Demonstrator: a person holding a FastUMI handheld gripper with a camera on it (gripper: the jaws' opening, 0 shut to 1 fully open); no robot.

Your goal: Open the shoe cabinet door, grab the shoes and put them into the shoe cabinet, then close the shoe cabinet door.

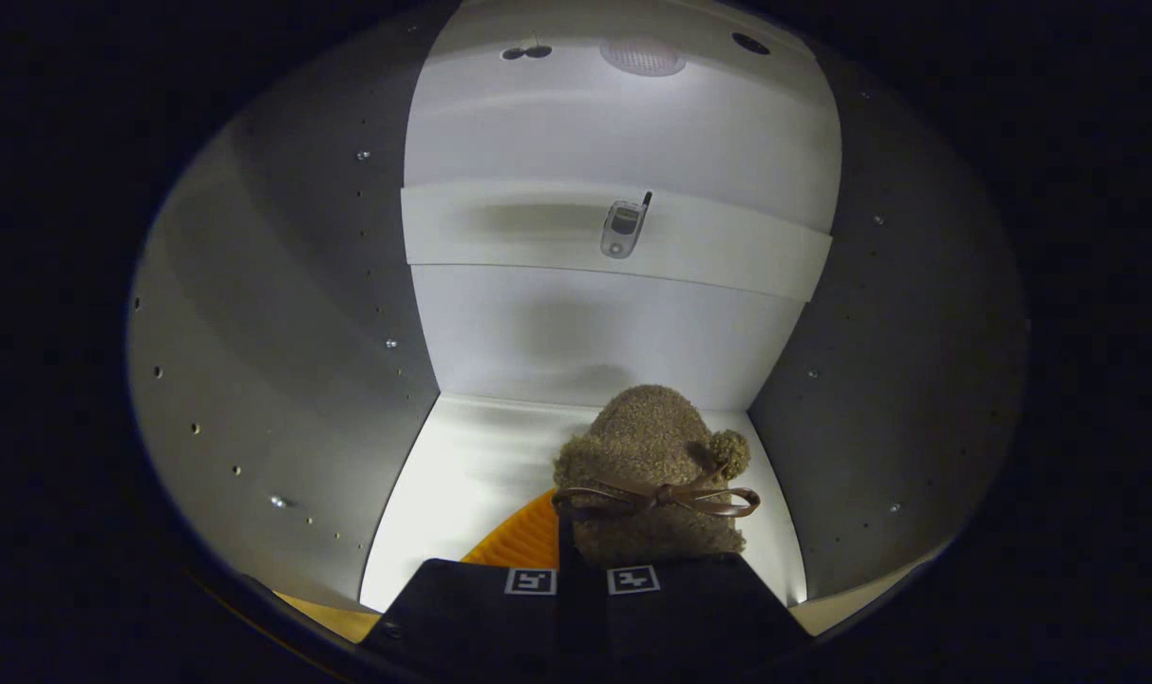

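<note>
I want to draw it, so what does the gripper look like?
The gripper has two wide, flat-topped fingers side by side, with a thin gap between them. Each finger carries a small square tag near its tip, white with blocky black marks, like a tiny puzzle code. No cables or sleeve can be seen here.

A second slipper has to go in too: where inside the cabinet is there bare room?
The cabinet floor is bare between the left wall and the fuzzy slipper held in the gripper. Right of the slipper is a narrow strip. A small device occupies the shelf.
</note>
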